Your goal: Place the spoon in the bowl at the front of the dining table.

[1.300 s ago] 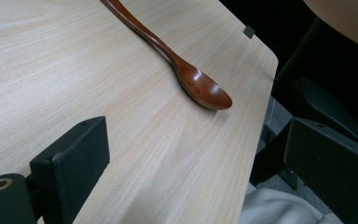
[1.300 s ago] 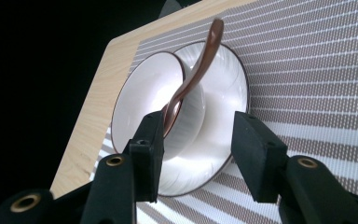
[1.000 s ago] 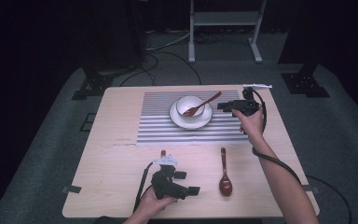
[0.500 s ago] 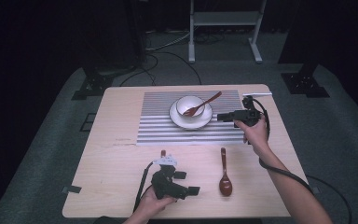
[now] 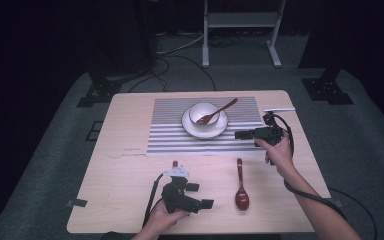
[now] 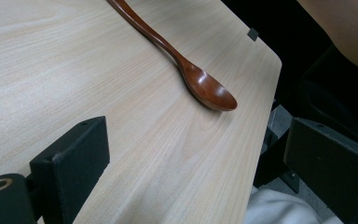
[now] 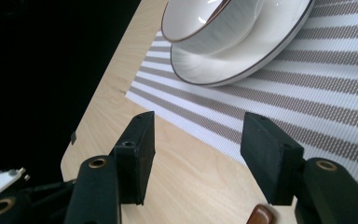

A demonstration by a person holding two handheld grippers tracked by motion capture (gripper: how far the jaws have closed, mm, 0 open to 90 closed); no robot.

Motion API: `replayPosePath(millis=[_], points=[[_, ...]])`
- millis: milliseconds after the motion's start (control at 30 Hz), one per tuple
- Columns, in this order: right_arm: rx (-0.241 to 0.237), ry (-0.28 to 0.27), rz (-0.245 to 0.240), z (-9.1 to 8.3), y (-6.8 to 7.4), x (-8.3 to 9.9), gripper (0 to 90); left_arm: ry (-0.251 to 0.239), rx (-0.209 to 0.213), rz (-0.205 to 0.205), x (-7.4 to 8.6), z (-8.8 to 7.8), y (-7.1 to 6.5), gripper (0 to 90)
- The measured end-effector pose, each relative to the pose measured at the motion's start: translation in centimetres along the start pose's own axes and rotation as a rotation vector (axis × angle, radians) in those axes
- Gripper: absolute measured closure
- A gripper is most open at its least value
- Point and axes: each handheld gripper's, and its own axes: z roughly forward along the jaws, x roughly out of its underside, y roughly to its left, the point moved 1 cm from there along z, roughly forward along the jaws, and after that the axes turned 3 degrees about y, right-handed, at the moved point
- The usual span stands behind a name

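Observation:
A white bowl [image 5: 203, 113] stands on a white plate [image 5: 204, 130] on a striped placemat [image 5: 170, 135]. A brown spoon [image 5: 220, 111] leans in the bowl. A second brown spoon [image 5: 241, 185] lies on the bare wood near the front edge. My right gripper [image 5: 238, 134] hovers right of the plate and points left. Its jaws have just been opening and stand open with nothing between them. In the right gripper view [image 7: 198, 154] the bowl [image 7: 214, 23] and plate [image 7: 242, 60] lie ahead. My left gripper [image 5: 201, 196] rests open, left of the second spoon [image 6: 205, 88].
The wooden table [image 5: 130, 170] has its front edge close to the left gripper. A small white strip [image 5: 279, 108] lies near the right edge behind the right gripper. A white stand [image 5: 240, 20] and cables sit on the dark floor beyond.
My right gripper has drawn back from the bowl toward the person, and its jaws are wider apart. The spoon stays in the bowl. The left gripper has not moved.

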Motion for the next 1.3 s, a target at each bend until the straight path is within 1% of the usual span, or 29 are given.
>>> replayPosePath(millis=[400,633,733,833,1133,1300], points=[[-0.037,0.010,-0.006,-0.6,0.4,2.2,43.2,-0.001,-0.002,-0.003,0.0,-0.1,0.0,5.6],[-0.054,0.018,0.004,-0.6,0.1,3.7,43.1,-0.006,-0.003,-0.006,0.0,-0.1,0.1,5.6],[-0.061,0.022,0.005,-0.6,0.0,4.3,42.8,-0.005,-0.004,-0.010,0.1,-0.1,0.1,5.6],[-0.063,0.026,0.003,-0.6,0.1,4.7,42.6,-0.004,-0.004,-0.006,0.1,-0.1,0.1,5.6],[-0.090,0.033,-0.007,-0.7,0.6,6.0,41.9,-0.011,-0.008,-0.006,0.1,-0.2,0.1,5.6],[-0.093,0.040,-0.017,-0.7,1.0,6.6,41.8,-0.011,-0.010,-0.006,0.0,-0.2,0.2,5.6]])
